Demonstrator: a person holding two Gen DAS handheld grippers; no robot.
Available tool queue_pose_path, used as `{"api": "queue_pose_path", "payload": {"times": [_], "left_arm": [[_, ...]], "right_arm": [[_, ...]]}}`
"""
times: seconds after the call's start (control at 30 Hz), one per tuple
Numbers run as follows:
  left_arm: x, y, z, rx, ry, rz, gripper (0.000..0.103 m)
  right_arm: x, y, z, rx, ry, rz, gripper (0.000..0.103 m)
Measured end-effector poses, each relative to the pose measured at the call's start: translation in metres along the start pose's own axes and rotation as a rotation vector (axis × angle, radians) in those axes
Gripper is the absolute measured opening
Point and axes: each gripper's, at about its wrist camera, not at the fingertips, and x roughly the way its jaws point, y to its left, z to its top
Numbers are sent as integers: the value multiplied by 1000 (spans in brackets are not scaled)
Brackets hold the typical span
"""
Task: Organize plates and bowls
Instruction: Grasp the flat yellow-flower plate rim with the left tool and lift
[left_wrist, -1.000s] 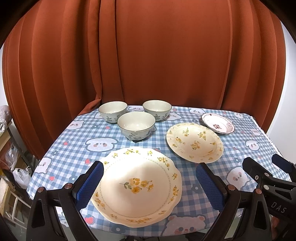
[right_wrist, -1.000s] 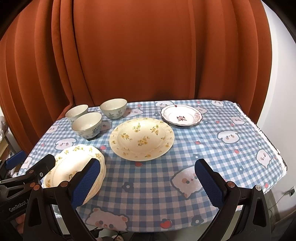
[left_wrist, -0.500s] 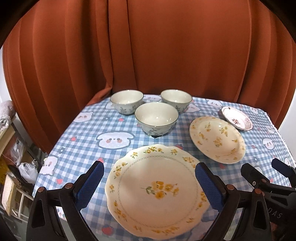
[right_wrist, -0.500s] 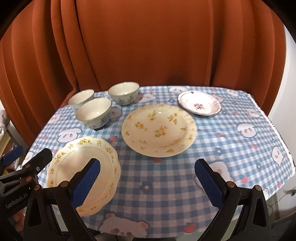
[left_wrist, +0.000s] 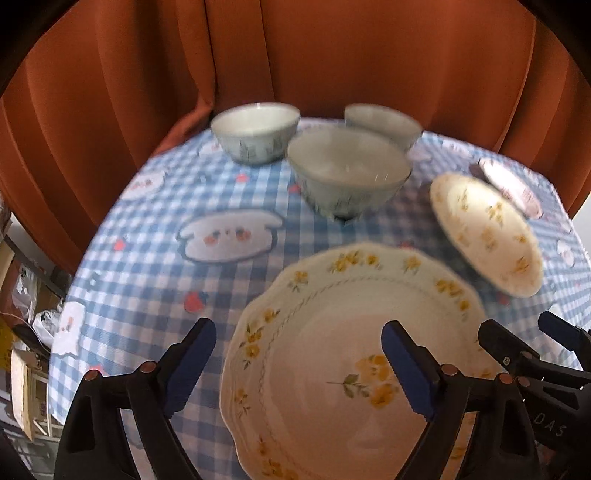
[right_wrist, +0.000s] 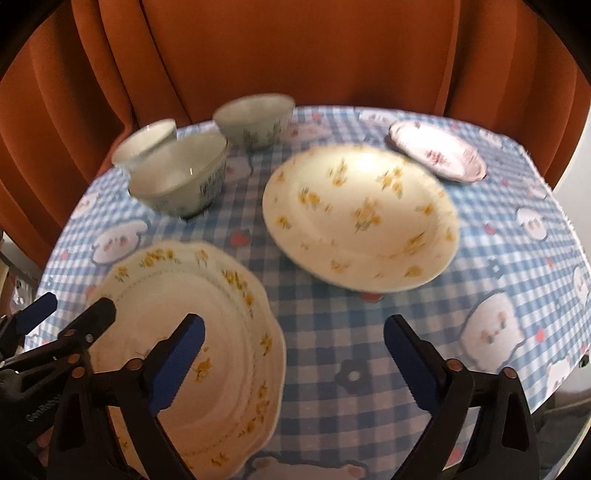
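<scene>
On both gripper bodies — partial lettering only: "DAS" (left_wrist: 550, 428), "GenRob" (right_wrist: 40, 408).

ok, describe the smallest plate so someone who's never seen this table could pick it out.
Start from the blue checked tablecloth in front of the orange curtain and go to its far right corner. The small plate lies there, just beyond the large plate with scattered yellow flowers. It is the only plate with a dark red motif in the middle and a pinkish rim; both other plates carry yellow flowers.

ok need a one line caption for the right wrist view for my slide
Open right gripper above a checked tablecloth set with three bowls, a scalloped plate, a floral plate and a small red-patterned dish.
</scene>
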Motion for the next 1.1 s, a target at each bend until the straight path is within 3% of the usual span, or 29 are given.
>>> {"api": "queue_pose_path", "payload": {"times": [0.33, 0.67, 1.1], "left_arm": [[30, 2, -4, 17, 95, -21, 87], [40, 7, 1, 19, 137, -53, 85], [27, -12, -3, 26, 162, -87, 84]], "right_arm": [[45, 8, -9, 51, 141, 33, 84], [54, 23, -8, 15, 191, 85, 56], [45, 12, -5, 7, 199, 40, 57]]}}
